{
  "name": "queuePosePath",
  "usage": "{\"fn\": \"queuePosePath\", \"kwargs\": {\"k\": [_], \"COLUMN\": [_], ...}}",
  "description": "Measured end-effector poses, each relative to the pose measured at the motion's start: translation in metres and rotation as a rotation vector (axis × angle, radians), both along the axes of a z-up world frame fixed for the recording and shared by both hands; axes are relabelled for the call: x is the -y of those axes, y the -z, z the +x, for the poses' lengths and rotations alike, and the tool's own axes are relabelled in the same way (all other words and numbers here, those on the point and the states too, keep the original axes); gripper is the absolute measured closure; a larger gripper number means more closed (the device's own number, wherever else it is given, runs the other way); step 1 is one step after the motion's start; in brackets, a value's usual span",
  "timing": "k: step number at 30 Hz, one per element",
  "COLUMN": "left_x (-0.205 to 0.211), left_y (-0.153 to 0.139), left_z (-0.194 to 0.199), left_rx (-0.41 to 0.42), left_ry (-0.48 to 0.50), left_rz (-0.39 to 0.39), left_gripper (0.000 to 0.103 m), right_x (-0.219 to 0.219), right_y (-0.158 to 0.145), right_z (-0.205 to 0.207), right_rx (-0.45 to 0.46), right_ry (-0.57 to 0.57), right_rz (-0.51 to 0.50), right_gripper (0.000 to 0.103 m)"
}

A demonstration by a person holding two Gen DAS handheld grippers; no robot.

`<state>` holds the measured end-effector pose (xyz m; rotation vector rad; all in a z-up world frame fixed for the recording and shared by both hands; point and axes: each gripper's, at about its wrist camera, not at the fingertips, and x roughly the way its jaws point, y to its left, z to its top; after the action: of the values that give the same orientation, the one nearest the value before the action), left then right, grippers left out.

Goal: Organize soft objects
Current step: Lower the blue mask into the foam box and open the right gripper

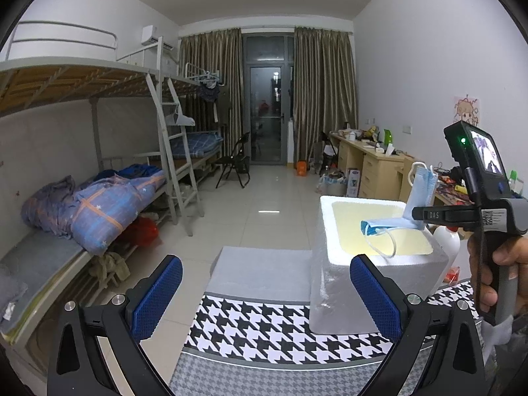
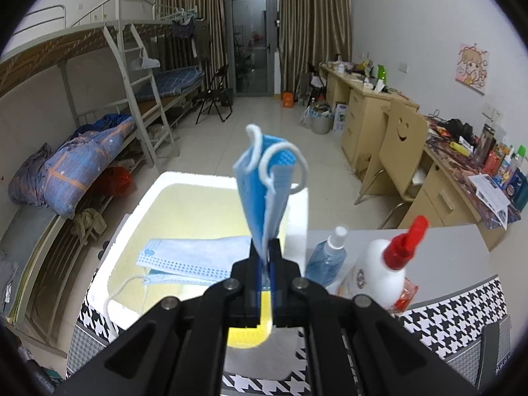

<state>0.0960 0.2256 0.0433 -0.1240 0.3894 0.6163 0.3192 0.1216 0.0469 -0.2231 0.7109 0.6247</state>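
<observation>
One face mask [image 2: 264, 191], one foam box [image 2: 138, 204]: right gripper [image 2: 266, 257] clamps mask, left gripper [image 1: 264, 297] gapes.

Your left wrist view looks forward along its two wide-set blue-padded fingers [image 1: 155, 300], tilted slightly down, over the black-and-white houndstooth table cover [image 1: 257, 326] and down the room toward the glass balcony door [image 1: 265, 112]. From here you see the white foam box [image 1: 346, 283] close ahead and to the right, with the black right gripper [image 1: 420, 215] entering from the right edge. Your right wrist view sits nearer and pitches more steeply, looking down into the same box [image 2: 155, 184] from just above its near rim. Both views share the box, the bunk beds [image 2: 99, 66] on the left and the wooden desks [image 2: 363, 99] on the right.
</observation>
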Motion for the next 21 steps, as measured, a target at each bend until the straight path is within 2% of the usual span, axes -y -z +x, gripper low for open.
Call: {"fn": "queuePosePath", "kwargs": {"k": [13, 14, 15, 16, 18, 20, 21], "left_x": [-0.005, -0.005, -0.004, -0.005, -0.005, -0.005, -0.005], "left_y": [0.004, 0.005, 0.005, 0.006, 0.006, 0.006, 0.006], "left_z": [-0.003, -0.003, -0.003, -0.003, -0.003, -0.003, -0.003], "left_rx": [-0.006, -0.008, -0.01, -0.011, -0.013, -0.013, -0.013], "left_ry": [-0.013, -0.012, -0.012, -0.012, -0.011, -0.01, -0.01], "left_rz": [-0.021, -0.021, -0.022, -0.023, -0.023, -0.026, -0.027], "left_gripper": [0.001, 0.001, 0.001, 0.001, 0.001, 0.001, 0.001], "right_x": [-0.019, -0.019, -0.02, -0.021, -0.022, -0.022, -0.023], "right_y": [0.018, 0.02, 0.021, 0.022, 0.021, 0.019, 0.019], "right_z": [0.006, 0.008, 0.009, 0.009, 0.006, 0.002, 0.001], "right_rx": [-0.044, -0.055, -0.067, -0.075, -0.056, -0.041, -0.035], "right_ry": [-0.025, -0.027, -0.026, -0.03, -0.043, -0.048, -0.051], "right_rz": [-0.07, -0.074, -0.078, -0.077, -0.081, -0.081, -0.081], "right_gripper": [0.096, 0.093, 0.082, 0.076, 0.043, 0.034, 0.034]}}
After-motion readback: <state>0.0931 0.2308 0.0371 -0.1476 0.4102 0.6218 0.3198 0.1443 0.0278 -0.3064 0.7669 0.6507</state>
